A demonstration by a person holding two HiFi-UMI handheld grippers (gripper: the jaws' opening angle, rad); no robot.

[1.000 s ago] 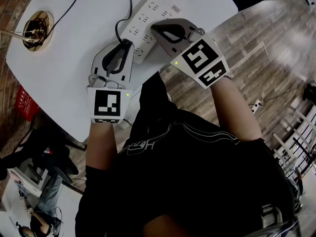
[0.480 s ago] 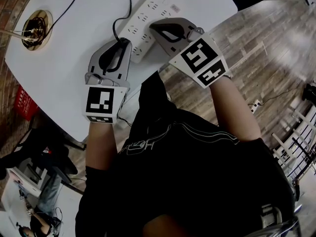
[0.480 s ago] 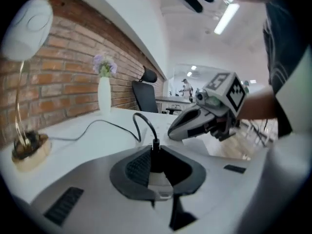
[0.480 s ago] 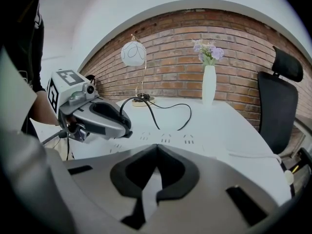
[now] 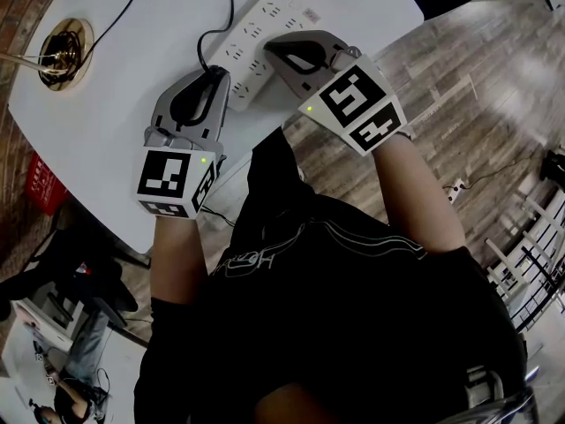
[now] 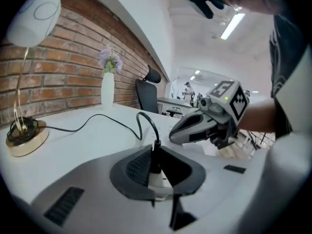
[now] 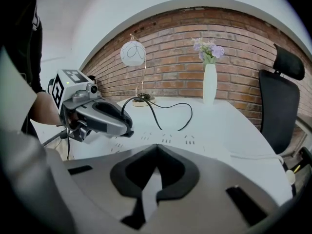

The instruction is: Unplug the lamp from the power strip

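1. The left gripper (image 5: 214,78) (image 6: 157,148) points down at the near end of the long white plastic power strip (image 5: 291,11) (image 6: 161,182). Its jaws are drawn in narrow and close on the black lamp plug (image 6: 155,161).
2. That plug is still seated in the strip, standing upright between the ribbed pads.
3. The thin black cord (image 5: 231,7) (image 6: 144,121) (image 7: 156,116) rises from the plug in a loop and trails away across the white worktop (image 5: 124,113).
4. The right gripper (image 5: 275,51) (image 7: 156,149) lies just beside the left one, with its tip resting on top of the strip. Its jaws meet at the tips and hold nothing; only the strip's white surface shows through the gap behind them.
5. In the right gripper view, rows of socket slots on the strip (image 7: 175,139) lie just ahead of the jaws, and the left gripper (image 7: 127,129) sits to the left.
6. The brass-based lamp with the white globe shade (image 5: 66,51) (image 6: 22,135) (image 7: 132,52) stands well apart, at the far corner of the worktop by the red brick wall (image 7: 170,48).
7. A slim white vase of purple flowers (image 6: 107,89) (image 7: 209,84) stands farther along the wall, and a black office chair (image 7: 280,101) is beyond the worktop's edge.
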